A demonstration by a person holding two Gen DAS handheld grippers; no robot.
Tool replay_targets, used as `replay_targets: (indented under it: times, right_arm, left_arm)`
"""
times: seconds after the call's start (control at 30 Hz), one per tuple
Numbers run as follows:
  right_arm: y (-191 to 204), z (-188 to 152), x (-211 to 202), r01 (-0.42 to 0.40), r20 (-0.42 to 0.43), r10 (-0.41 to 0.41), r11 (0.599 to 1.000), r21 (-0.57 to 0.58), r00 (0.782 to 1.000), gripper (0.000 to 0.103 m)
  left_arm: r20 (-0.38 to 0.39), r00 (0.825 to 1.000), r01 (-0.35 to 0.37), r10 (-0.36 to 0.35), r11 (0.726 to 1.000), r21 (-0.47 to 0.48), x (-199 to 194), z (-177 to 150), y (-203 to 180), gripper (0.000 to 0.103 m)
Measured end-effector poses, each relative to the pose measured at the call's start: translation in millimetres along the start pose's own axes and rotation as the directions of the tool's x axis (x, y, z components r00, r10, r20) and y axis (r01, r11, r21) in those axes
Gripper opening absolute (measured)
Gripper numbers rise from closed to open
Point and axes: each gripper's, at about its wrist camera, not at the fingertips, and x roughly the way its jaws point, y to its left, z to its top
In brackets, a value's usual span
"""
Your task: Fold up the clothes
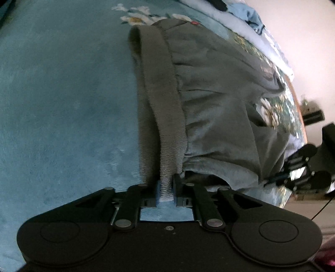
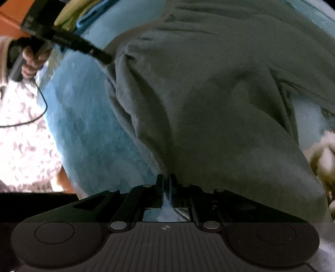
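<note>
A grey sweatshirt (image 1: 209, 100) lies spread over a teal blanket (image 1: 62, 104), its ribbed hem band (image 1: 163, 108) running toward the camera. My left gripper (image 1: 166, 184) is shut on the near end of that ribbed band. In the right wrist view the same grey sweatshirt (image 2: 219, 100) fills most of the frame, and my right gripper (image 2: 166, 184) is shut on a fold of its fabric. The left gripper (image 2: 102, 56) also shows there at the upper left, clamped on the garment's edge, held by a hand (image 2: 31, 62). The right gripper (image 1: 297, 167) appears at the left view's right edge.
The teal blanket (image 2: 88, 129) carries a white flower print (image 1: 138, 16). A light blue cloth pile (image 1: 249, 14) lies at the far edge. A black cable (image 2: 31, 119) hangs by the hand. A pale wall (image 1: 303, 52) stands beyond the bed.
</note>
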Motion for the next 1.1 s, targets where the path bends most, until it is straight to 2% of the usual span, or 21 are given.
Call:
replay_targets:
  times: [0.13, 0.17, 0.23, 0.3, 0.33, 0.37, 0.43, 0.5, 0.6, 0.67, 0.73, 0.8, 0.87, 0.93, 1.03, 1.1]
  right_arm:
    - [-7.2, -6.7, -28.9, -0.009, 0.082, 0.002, 0.997, 0.078, 0.997, 0.022]
    - [-10.1, -10.7, -37.2, -0.002, 0.105, -0.009, 0.994, 0.106, 0.994, 0.023]
    - [-20.0, -24.0, -57.1, 0.028, 0.151, -0.055, 0.983, 0.180, 0.987, 0.026]
    - [-37.4, -43.7, -79.5, 0.064, 0.187, -0.120, 0.959, 0.277, 0.975, 0.029]
    - [-47.7, -55.7, -90.6, 0.083, 0.203, -0.157, 0.940, 0.331, 0.967, 0.031]
    - [-59.7, -71.0, -100.4, 0.106, 0.213, -0.203, 0.913, 0.394, 0.956, 0.032]
    - [-83.7, -103.3, -117.3, 0.149, 0.218, -0.297, 0.844, 0.515, 0.930, 0.033]
    - [-114.9, -143.9, -137.7, 0.175, 0.208, -0.390, 0.746, 0.643, 0.897, 0.035]
    - [-161.7, -205.0, -164.0, 0.179, 0.176, -0.492, 0.591, 0.787, 0.853, 0.036]
    - [-196.1, -247.4, -180.1, 0.169, 0.151, -0.542, 0.495, 0.852, 0.827, 0.036]
    - [-224.2, -283.6, -185.8, 0.178, 0.124, -0.576, 0.439, 0.881, 0.808, 0.036]
    - [-245.9, -310.6, -191.2, 0.200, 0.112, -0.596, 0.432, 0.879, 0.795, 0.036]
    - [-265.7, -335.4, -194.7, 0.197, 0.122, -0.589, 0.448, 0.872, 0.799, 0.037]
    - [-285.3, -354.5, -195.9, 0.181, 0.144, -0.567, 0.477, 0.860, 0.811, 0.037]
    - [-314.2, -371.4, -189.8, 0.109, 0.198, -0.483, 0.536, 0.837, 0.853, 0.038]
    - [-323.3, -373.1, -184.6, 0.092, 0.218, -0.444, 0.578, 0.811, 0.869, 0.038]
  left_arm:
    - [-0.011, 0.999, -0.030, 0.030, 0.999, 0.023, -18.6, -2.2, -13.9, 0.029]
    - [-0.014, 0.999, -0.037, 0.037, 0.999, 0.029, -23.3, -2.8, -17.4, 0.030]
    - [-0.006, 0.998, -0.061, 0.062, 0.998, 0.033, -34.5, -3.8, -25.0, 0.030]
    - [0.041, 0.994, -0.106, 0.105, 0.994, 0.022, -46.9, -2.8, -36.3, 0.035]
    - [0.076, 0.989, -0.131, 0.130, 0.991, 0.015, -51.4, -0.7, -44.2, 0.042]
    - [0.112, 0.982, -0.157, 0.155, 0.988, 0.007, -55.9, 1.4, -52.1, 0.047]
    - [0.179, 0.963, -0.202, 0.200, 0.979, -0.009, -60.2, 7.5, -70.7, 0.049]
    - [0.238, 0.944, -0.228, 0.227, 0.973, -0.023, -54.2, 17.1, -95.7, 0.052]
    - [0.306, 0.922, -0.232, 0.237, 0.971, -0.054, -30.9, 32.4, -140.2, 0.065]
    - [0.332, 0.916, -0.213, 0.223, 0.975, -0.069, -6.7, 34.9, -174.5, 0.067]
    - [0.343, 0.918, -0.174, 0.199, 0.979, -0.102, 18.0, 31.9, -208.5, 0.069]
    - [0.322, 0.933, -0.123, 0.161, 0.983, -0.136, 49.2, 25.6, -245.4, 0.070]
    - [0.294, 0.946, -0.099, 0.138, 0.985, -0.142, 77.4, 17.9, -280.7, 0.070]
    - [0.265, 0.956, -0.091, 0.128, 0.985, -0.148, 102.4, 9.7, -314.7, 0.070]
    - [0.240, 0.965, -0.072, 0.109, 0.985, -0.157, 131.2, 0.4, -358.7, 0.070]
    - [0.227, 0.968, -0.071, 0.105, 0.985, -0.156, 145.1, -2.6, -381.4, 0.070]
